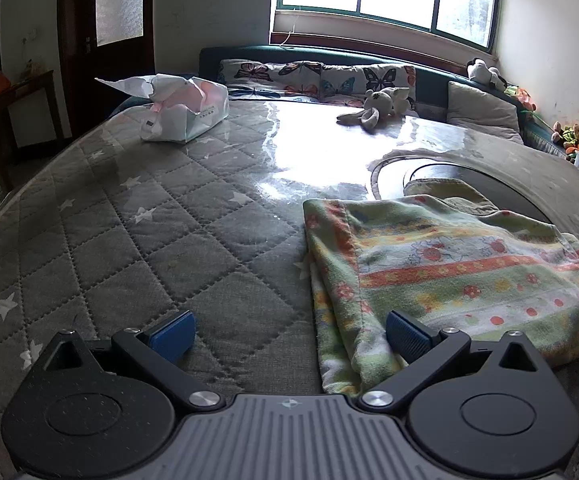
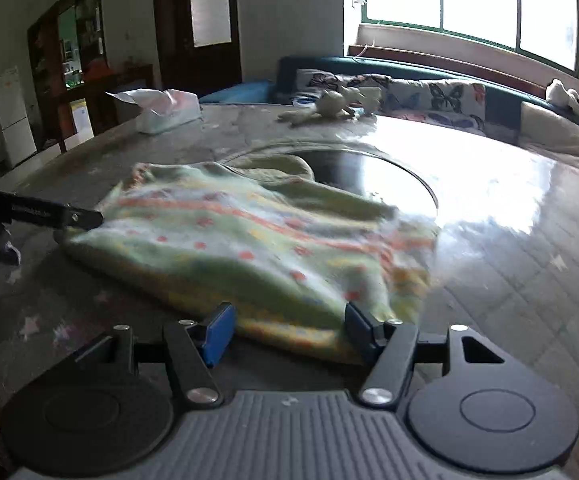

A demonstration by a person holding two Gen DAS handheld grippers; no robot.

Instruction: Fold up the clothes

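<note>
A folded fleece cloth, green with orange flower stripes, lies on the grey quilted star cover. My left gripper is open at the cloth's near left corner. Its right pad hangs over the cloth and its left pad is over bare cover. In the right wrist view the same cloth is blurred. My right gripper is open, with the cloth's near edge lying between the blue pads, which do not press on it. One of the left gripper's black fingers reaches the cloth's left edge.
A dark round inset sits in the surface behind the cloth. A tissue pack stands at the far left and a plush toy lies at the far edge. Butterfly cushions line a bench under the window.
</note>
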